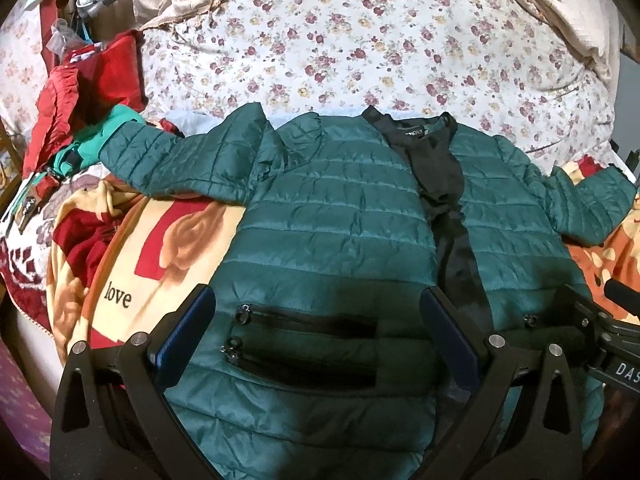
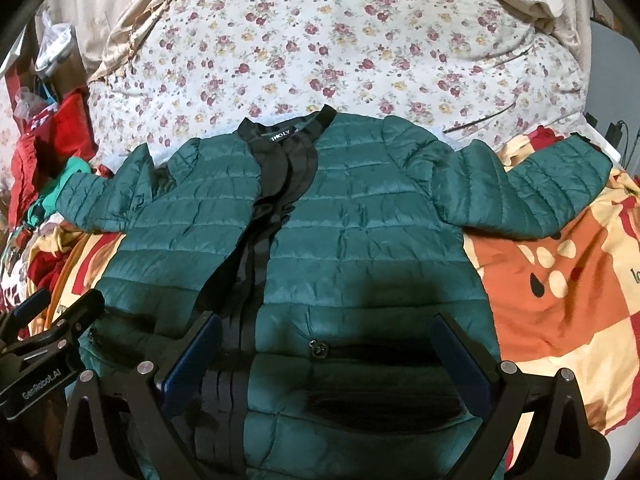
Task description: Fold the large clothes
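Bed (image 1: 360, 32) under floral sheet, far half bare; near half covered by patterned blanket (image 1: 168, 240) with roses and the word "love".

Green quilted jacket (image 1: 340, 208) spread front-up across blanket, collar far, hem near, both sleeves out to left and right. Front placket (image 2: 256, 248) black, lying slightly open; zip pockets low on each panel.

Red and teal garments (image 1: 76, 112) heaped at far left, touching the left cuff.

Left gripper (image 1: 316, 332) over left pocket (image 1: 304, 320), jaws spread wide, nothing held. Right gripper (image 2: 324, 356) over right pocket (image 2: 384, 350), likewise wide and empty — the two side by side above the hem.

Judged step: jacket laid flat, folding not yet begun. Next move likely calls for pinching a sleeve or side edge — slippery padded shell, so a deep bite needed — and carrying it across toward the placket.
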A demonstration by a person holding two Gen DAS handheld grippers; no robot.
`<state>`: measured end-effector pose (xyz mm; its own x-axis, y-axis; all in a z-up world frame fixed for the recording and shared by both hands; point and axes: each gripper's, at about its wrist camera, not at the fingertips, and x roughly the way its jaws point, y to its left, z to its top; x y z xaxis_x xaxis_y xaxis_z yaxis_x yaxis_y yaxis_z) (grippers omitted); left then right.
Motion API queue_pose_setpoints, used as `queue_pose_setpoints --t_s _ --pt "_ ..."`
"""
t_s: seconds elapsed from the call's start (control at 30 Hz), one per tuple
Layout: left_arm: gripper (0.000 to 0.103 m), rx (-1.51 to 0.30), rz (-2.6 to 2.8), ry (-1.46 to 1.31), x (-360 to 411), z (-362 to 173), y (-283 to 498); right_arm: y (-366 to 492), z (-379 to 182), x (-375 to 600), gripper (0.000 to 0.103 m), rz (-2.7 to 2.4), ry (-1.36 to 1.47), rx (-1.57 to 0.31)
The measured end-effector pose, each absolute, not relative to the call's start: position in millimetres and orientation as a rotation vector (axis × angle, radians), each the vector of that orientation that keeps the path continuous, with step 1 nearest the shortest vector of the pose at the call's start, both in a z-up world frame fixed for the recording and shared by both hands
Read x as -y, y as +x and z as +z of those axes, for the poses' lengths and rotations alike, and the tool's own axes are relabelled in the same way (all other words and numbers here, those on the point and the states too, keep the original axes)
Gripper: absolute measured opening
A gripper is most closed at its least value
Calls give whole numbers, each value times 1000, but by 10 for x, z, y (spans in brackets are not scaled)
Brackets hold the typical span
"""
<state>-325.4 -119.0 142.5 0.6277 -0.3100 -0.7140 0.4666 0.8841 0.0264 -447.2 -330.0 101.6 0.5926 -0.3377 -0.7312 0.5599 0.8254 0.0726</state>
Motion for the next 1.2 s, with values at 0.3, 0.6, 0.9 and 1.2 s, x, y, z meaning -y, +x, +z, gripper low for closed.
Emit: queue_pose_setpoints --t_s 0.3,0.6,0.9,1.2 --pt "102 -764 -457 215 1203 1437 -3278 -4475 1032 3283 103 -521 312 -772" --pt "102 -761 -465 219 1219 1426 -3295 -4462 1036 3271 103 -516 316 -777" --pt "102 -773 -469 223 1235 1390 -3288 -4441 983 3256 103 -501 325 -794" --pt "102 -777 -475 229 1248 1362 -3286 -4416 942 3261 103 -497 329 -801"
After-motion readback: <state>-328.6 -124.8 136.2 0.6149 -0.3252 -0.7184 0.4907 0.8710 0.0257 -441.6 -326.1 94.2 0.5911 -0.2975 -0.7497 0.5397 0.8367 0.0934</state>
